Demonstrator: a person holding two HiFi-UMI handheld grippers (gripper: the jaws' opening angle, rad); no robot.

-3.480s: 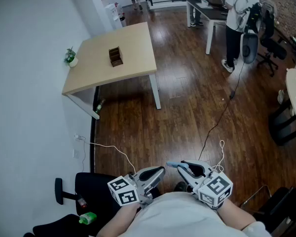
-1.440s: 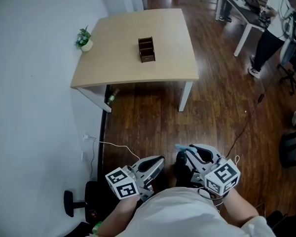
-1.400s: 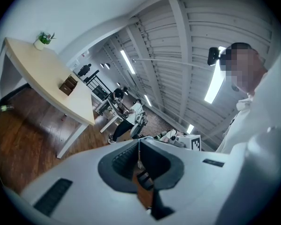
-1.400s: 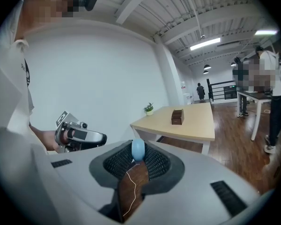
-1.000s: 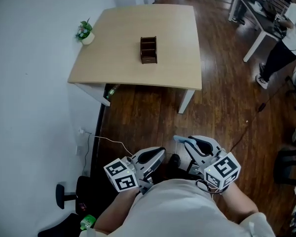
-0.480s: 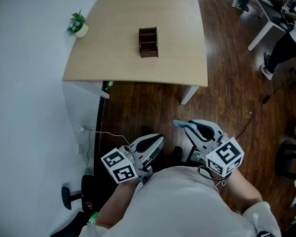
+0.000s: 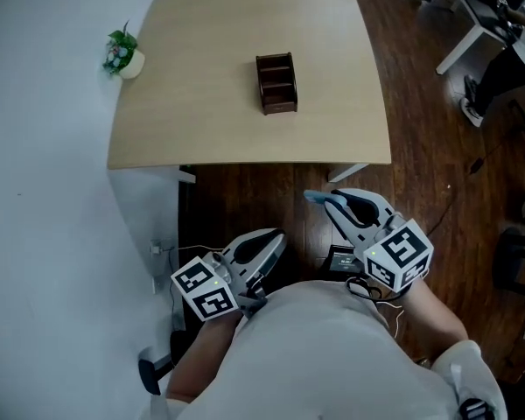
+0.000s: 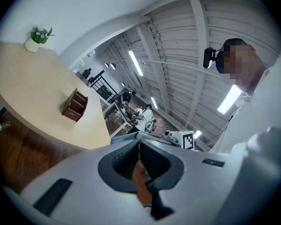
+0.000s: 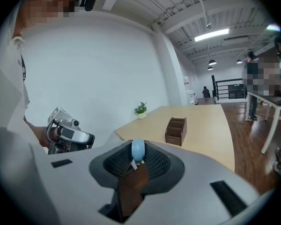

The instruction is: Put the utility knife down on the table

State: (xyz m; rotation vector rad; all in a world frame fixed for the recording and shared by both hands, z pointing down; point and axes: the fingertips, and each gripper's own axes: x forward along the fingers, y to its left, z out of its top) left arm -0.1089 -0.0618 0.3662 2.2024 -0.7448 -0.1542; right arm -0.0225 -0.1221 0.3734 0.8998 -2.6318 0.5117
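Note:
My right gripper (image 7: pixel 319 201) is shut on a light blue utility knife (image 7: pixel 314 198), whose rounded blue end (image 9: pixel 137 150) pokes up between the ribbed pads in the right gripper view. It hovers over the wood floor just short of the near edge of the light wooden table (image 7: pixel 201 103). My left gripper (image 7: pixel 276 239) is held beside it at lower left, jaws together with nothing in them (image 8: pixel 139 146). The table (image 9: pixel 215 125) lies ahead of both.
A brown desk organizer (image 7: pixel 276 83) stands mid-table and a small potted plant (image 7: pixel 119 52) at its far left corner. A white wall runs along the left. Other desks and a standing person (image 7: pixel 499 73) are at the right. A black chair base (image 7: pixel 157 370) is at bottom left.
The table has come much nearer in the head view, its near edge now close ahead of the grippers. Both grippers moved forward together, and the knife stays in the right one.

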